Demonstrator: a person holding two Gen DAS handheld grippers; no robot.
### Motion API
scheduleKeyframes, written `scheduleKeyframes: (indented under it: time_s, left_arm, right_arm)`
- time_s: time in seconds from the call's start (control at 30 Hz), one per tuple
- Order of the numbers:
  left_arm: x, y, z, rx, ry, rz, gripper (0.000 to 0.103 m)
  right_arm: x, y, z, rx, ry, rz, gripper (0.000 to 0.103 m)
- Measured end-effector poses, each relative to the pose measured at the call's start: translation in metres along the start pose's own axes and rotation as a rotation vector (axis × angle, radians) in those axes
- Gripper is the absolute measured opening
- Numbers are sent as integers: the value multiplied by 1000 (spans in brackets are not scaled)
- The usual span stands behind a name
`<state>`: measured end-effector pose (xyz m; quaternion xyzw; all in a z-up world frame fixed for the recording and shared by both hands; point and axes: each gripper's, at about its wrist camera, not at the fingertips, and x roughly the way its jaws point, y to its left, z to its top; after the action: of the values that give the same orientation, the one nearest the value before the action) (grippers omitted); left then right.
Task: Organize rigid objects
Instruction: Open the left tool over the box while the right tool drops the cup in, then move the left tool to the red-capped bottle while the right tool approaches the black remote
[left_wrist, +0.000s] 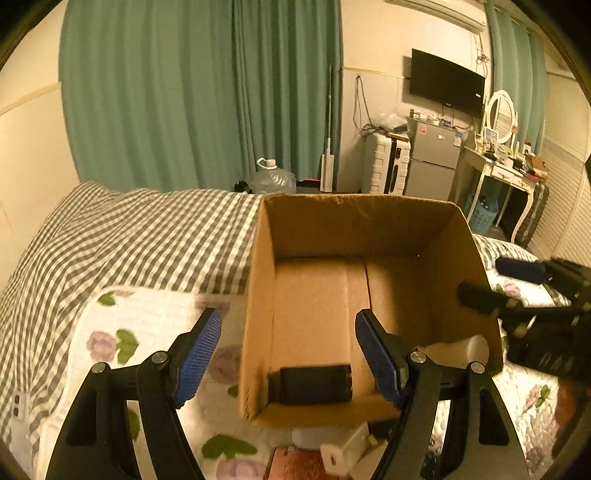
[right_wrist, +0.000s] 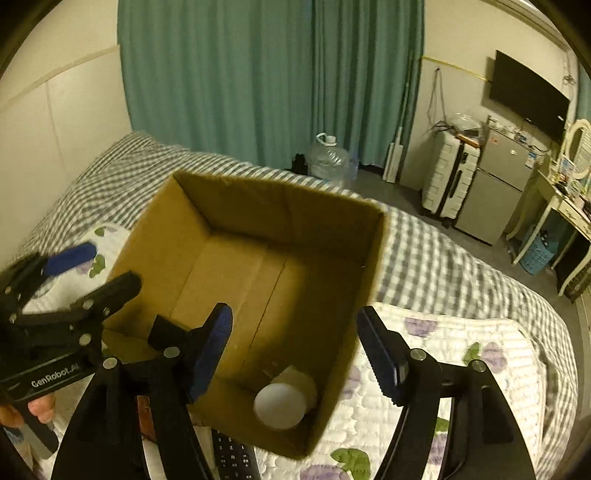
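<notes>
The cardboard box (right_wrist: 258, 266) on the bed (right_wrist: 443, 266) already holds a white cup (right_wrist: 282, 404) at 6 o'clock and a black block (left_wrist: 314, 384), while both hand-held grippers, left (left_wrist: 288, 358) and right (right_wrist: 295, 354), hover released and empty, with loose items below probably left.

cardboard box (right_wrist: 177, 229) open-topped, cup (right_wrist: 282, 404) in corner

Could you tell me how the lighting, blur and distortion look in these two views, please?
Left wrist view: dim, yellow-orange cast, black fisheye corners; the box interior is shadowed and the white items below it are motion-smeared. Right wrist view: same warm cast, curved walls, the box rim slightly blurred; the white cup stands out brightly.
</notes>
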<state>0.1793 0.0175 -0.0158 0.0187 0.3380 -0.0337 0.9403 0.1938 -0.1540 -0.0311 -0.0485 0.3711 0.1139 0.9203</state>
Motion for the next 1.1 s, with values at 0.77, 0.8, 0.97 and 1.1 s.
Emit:
scheduleKeyframes:
  time_s: [0.77, 0.8, 0.97, 1.1]
  left_arm:
    - [-60, -4, -122, 13, 116, -38, 78]
    - [-54, -6, -129, 17, 139, -40, 78]
    - [-33, -21, -151, 81, 214, -36, 78]
    - [-21, -26, -158, 89, 260, -57, 78]
  right_arm:
    - [-104, 16, -120, 58, -94, -50, 74]
    - [-94, 17, -126, 51, -69, -45, 74]
    - [-62, 14, -144, 44, 4, -29, 74]
    - [-49, 12, -149, 45, 34, -17, 74]
